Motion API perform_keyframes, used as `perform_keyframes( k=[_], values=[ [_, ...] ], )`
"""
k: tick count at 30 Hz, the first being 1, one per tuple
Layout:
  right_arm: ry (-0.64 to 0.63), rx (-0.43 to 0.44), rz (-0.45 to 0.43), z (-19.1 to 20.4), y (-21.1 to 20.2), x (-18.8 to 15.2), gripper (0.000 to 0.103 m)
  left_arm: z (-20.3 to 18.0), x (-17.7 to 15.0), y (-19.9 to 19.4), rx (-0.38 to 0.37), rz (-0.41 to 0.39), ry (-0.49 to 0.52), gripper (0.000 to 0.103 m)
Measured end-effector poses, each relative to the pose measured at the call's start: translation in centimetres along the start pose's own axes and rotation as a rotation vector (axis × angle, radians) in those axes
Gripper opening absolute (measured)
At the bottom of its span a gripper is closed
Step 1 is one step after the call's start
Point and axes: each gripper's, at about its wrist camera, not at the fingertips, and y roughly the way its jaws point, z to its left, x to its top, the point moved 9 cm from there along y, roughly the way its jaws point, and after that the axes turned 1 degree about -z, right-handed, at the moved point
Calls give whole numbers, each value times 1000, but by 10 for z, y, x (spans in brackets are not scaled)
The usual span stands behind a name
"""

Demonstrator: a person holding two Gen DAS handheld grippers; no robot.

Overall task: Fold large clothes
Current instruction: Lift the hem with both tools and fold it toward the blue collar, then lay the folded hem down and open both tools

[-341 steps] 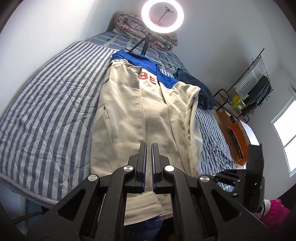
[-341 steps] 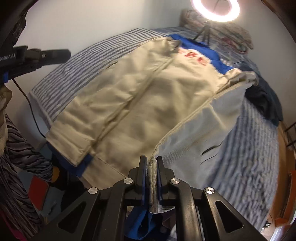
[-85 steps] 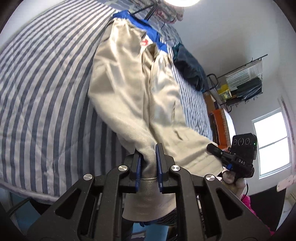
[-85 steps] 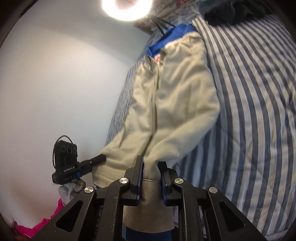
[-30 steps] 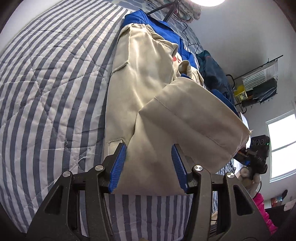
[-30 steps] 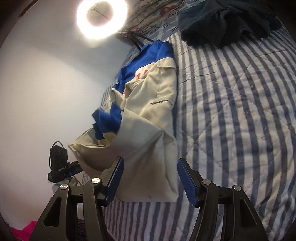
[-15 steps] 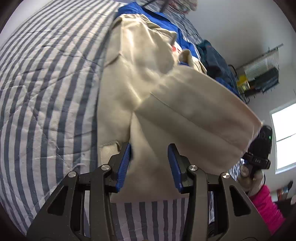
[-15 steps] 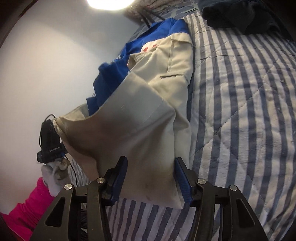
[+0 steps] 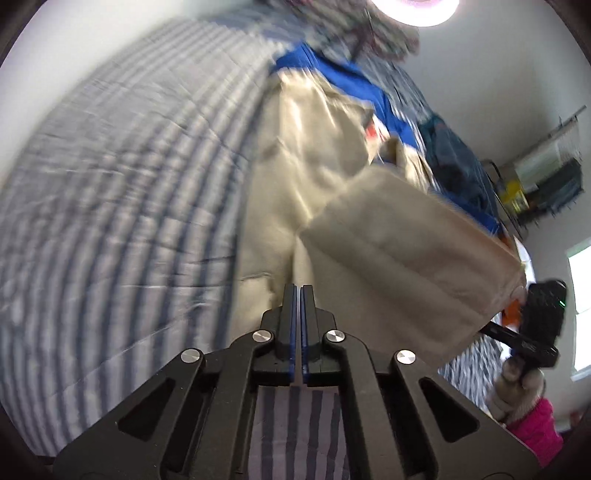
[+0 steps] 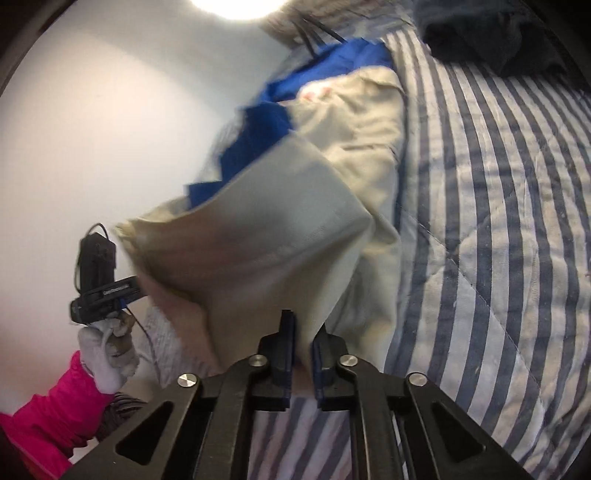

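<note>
A large beige and blue jacket [image 9: 332,192] lies lengthwise on the striped bed, its lower part folded up over the body. My left gripper [image 9: 297,295] is shut with nothing between its pads, at the near edge of the beige cloth. In the right wrist view the jacket [image 10: 280,229] has its folded hem raised toward me. My right gripper [image 10: 303,332] is nearly closed on the beige hem, which sits between its fingers. The left view is blurred.
The blue and white striped quilt [image 10: 498,221] covers the bed. A dark garment [image 9: 454,162] lies at the far side. A ring light [image 9: 413,11] stands at the head. A rack [image 9: 546,184] stands by the wall. The other hand-held gripper [image 10: 103,280] shows at left.
Both grippers were open around the folded cloth half a second ago. The left has closed empty; the right has closed onto the hem. Both cameras have moved.
</note>
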Motion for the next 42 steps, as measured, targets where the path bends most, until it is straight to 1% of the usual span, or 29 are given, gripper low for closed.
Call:
perform_keyframes(
  k=[1, 2, 4, 5, 6, 7, 9, 10, 12, 13, 17, 18, 20, 23, 24, 25, 26, 27, 28, 30, 32, 34, 35, 36, 37, 39, 40, 41, 42],
  values=[
    [-10, 20, -8, 3, -4, 0, 4, 4, 3, -4, 20, -24, -8, 0],
    [-16, 25, -12, 4, -6, 0, 4, 6, 3, -1, 27, -23, 2, 0],
    [-11, -67, 20, -10, 3, -2, 4, 5, 3, 11, -25, 16, -10, 0],
    [-16, -95, 41, -15, 9, -4, 6, 4, 7, 16, -48, 22, -37, 0],
    [-11, -94, 54, -17, 14, -6, 9, 1, 10, 21, -67, 33, -47, 4],
    [-8, -92, 53, -19, 14, -6, 9, -5, 13, 27, -112, 65, -42, 22],
    [-12, -67, 42, -17, 9, -2, 10, -9, 20, 31, -149, 70, -29, 45],
    [-12, -58, 36, -17, 7, -1, 12, -9, 26, 34, -147, 55, -11, 47],
    [-5, -40, 31, -18, 4, -1, 19, -9, 33, 44, -172, 83, -3, 47],
    [-6, -37, 33, -19, 3, -1, 21, -8, 34, 52, -198, 118, -12, 47],
    [-21, -35, 40, -17, 6, -2, 27, -7, 43, 69, -234, 141, -1, 47],
    [-24, -35, 40, -16, 8, -2, 28, -10, 46, 73, -258, 150, 6, 47],
    [-22, -34, 31, -16, 11, -3, 31, -18, 44, 83, -339, 210, 1, 47],
    [-1, -11, 6, -17, 17, -1, 34, -24, 35, 90, -352, 243, 37, 47],
    [1, -5, 2, -19, 20, 1, 35, -26, 31, 91, -348, 246, 54, 45],
    [0, -6, 3, -19, 22, 1, 35, -29, 29, 92, -329, 237, 86, 37],
    [-1, -10, 7, -19, 26, 2, 35, -31, 28, 93, -303, 229, 110, 28],
    [-4, -13, 12, -18, 31, 3, 35, -31, 26, 93, -282, 225, 114, 8],
    [-7, -18, 24, -17, 36, 3, 34, -30, 27, 91, -266, 214, 105, 5],
    [-17, -26, 40, -12, 41, 3, 28, -30, 28, 82, -259, 182, 78, 3],
    [-28, -10, 34, -3, 34, 5, 12, -30, 29, 61, -251, 145, 70, 2],
    [-31, 41, 6, 12, 20, 9, 10, -29, 31, 39, -237, 113, 44, 2],
    [-47, 60, -9, 19, 13, 11, 9, -25, 32, 35, -207, 98, 38, 2],
    [-62, 51, -11, 20, 11, 13, 8, -21, 33, 36, -179, 94, 33, 2],
    [-60, 27, -7, 15, 13, 14, 8, -10, 34, 46, -113, 99, 23, 2],
    [11, -48, 17, -12, 27, 12, 7, 14, 32, 70, -37, 134, -34, 2],
    [64, -97, 48, -29, 38, 8, 7, 21, 29, 83, -50, 163, -87, 4],
    [83, -102, 60, -34, 42, 4, 7, 24, 31, 87, -72, 153, -118, 4],
    [77, -96, 53, -33, 41, 4, 7, 23, 34, 85, -67, 142, -100, 5]
  ],
)
